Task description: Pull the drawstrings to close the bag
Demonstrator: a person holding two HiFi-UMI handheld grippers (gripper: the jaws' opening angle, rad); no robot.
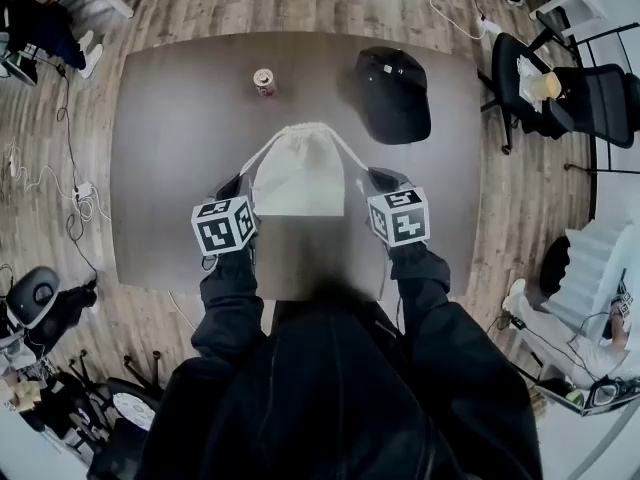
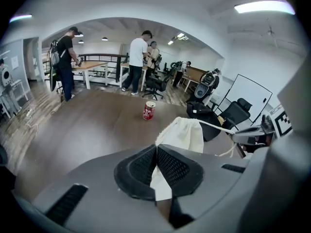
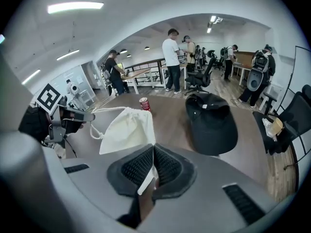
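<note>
The cream cloth bag (image 1: 298, 173) lies flat in the middle of the dark counter (image 1: 170, 168), its puckered mouth pointing to the far side and its wider bottom edge towards the person holding the tools. A white drawstring (image 1: 262, 151) runs from the mouth down the bag's left side, and a second drawstring (image 1: 346, 150) runs down the right side, each slanting out to the near corner on its side.

The left gripper (image 2: 156, 152) sits at the near left corner of the bag. Its jaws are pressed together on a fold of the bag's white cloth, which shows between the ribbed pads. The right gripper (image 3: 153, 152) sits at the near right corner in the same way, its jaws pinching a strip of the same white cloth. Both point down at a slant toward the counter. The two stand apart with the width of the bag between them.

Beyond the bag, to the far left, a small red drinks can (image 1: 264, 81) stands upright. To the far right a black cap (image 1: 393, 93) rests on the counter, clear of the bag. Past the counter's far edge several people (image 2: 139, 57) stand at lighter tables on the wooden floor (image 1: 300, 3).
</note>
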